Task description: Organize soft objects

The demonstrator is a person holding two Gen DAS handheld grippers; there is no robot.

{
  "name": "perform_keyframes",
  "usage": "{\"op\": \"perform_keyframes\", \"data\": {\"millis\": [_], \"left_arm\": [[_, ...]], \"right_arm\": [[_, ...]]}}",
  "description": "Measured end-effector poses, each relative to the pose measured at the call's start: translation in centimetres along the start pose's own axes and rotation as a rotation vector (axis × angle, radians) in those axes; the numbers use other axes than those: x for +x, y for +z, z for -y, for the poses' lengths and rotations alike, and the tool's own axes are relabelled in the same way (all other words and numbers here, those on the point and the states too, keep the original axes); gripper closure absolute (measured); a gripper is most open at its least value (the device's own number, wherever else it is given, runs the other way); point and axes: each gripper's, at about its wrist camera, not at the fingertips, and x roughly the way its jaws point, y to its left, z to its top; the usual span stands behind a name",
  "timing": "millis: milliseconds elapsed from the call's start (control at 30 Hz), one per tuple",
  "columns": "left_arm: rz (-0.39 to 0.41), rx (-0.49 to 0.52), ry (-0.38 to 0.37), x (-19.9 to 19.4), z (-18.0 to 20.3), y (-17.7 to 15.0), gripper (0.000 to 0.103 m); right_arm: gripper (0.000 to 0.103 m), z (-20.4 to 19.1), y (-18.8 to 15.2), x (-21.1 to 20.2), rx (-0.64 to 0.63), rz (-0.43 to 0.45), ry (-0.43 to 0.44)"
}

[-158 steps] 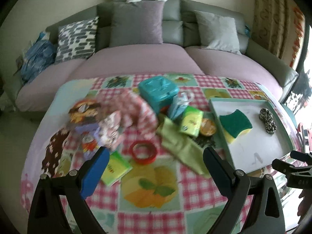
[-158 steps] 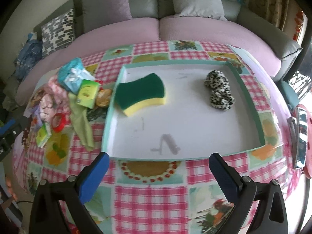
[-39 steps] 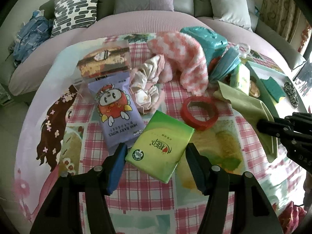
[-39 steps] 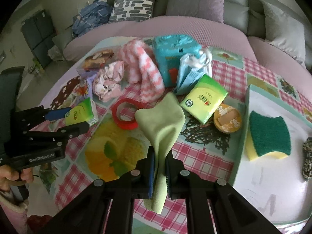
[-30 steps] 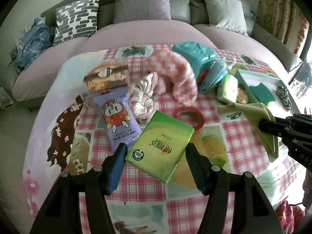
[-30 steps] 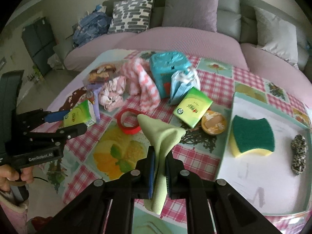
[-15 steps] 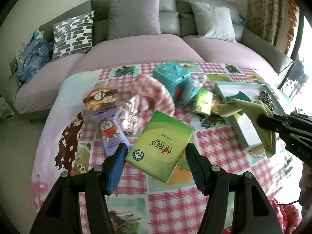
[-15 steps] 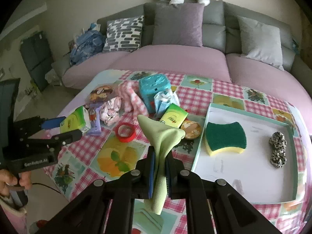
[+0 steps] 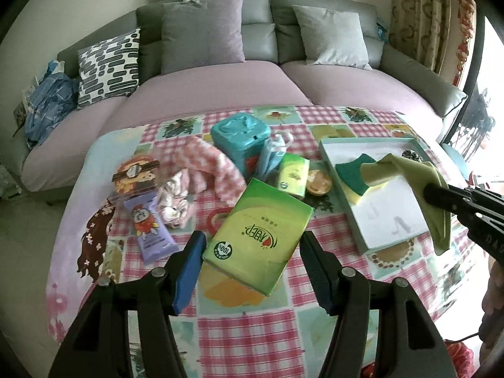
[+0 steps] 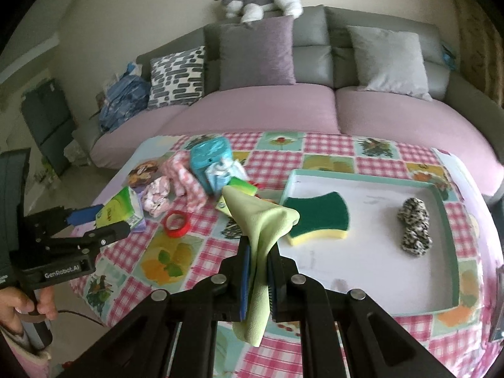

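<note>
Left wrist view: the left gripper point(image 9: 252, 252) pinches a green tissue pack point(image 9: 258, 239) between its blue pads, holding it lifted and tilted above the checked tablecloth point(image 9: 245, 330); behind it lie a purple wipes packet point(image 9: 149, 228), a pink-and-white checked cloth point(image 9: 208, 165), a teal tub point(image 9: 241, 135), a second green tissue pack point(image 9: 293, 174) and a small round orange tin point(image 9: 318, 182); to the right sits a tray point(image 9: 327, 154) with a teal rim, and in it a green-and-yellow sponge point(image 9: 352, 174); the right gripper point(image 9: 436, 193) enters from the right edge, and a green cloth point(image 9: 409, 170) drapes from its tip over the tray.

Right wrist view: the right gripper point(image 10: 258, 258) has its fingers pressed together on the green cloth point(image 10: 261, 217), which stands up in a peak above the pads and hangs below them; beyond it the tray point(image 10: 447, 208) holds the sponge point(image 10: 318, 214) and a black-and-white spotted scrunchie point(image 10: 414, 226), well apart from each other; a red tape ring point(image 10: 177, 220) lies on the tablecloth point(image 10: 283, 154) left of the cloth; at the left edge a hand point(image 10: 19, 302) grips the handle of the left gripper point(image 10: 100, 220), with the tissue pack point(image 10: 121, 208) between its fingers; a grey sofa point(image 10: 315, 50) with cushions stands behind the table.
</note>
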Motion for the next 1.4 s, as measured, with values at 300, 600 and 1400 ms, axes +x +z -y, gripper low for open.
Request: {"op": "perform_keyframes", "data": {"millis": [300,600,1400], "left_arm": [[0.001,0.024,-0.002,0.2,3.2,0.8,0.04],[0.006,0.053,-0.029,1.2,7.3,2.3,0.04],[-0.091,0.244,-0.2,10.7,20.5,3.8,0.04]], "right_arm": [[0.093,4.9,-0.5,-1.5,0.077,0.043,-0.044],[0.093,9.9,-1.4,-1.8,0.14,0.056,-0.086],[0.093,17.9,-4.5,2.5,0.217,-0.035,-0.191]]}}
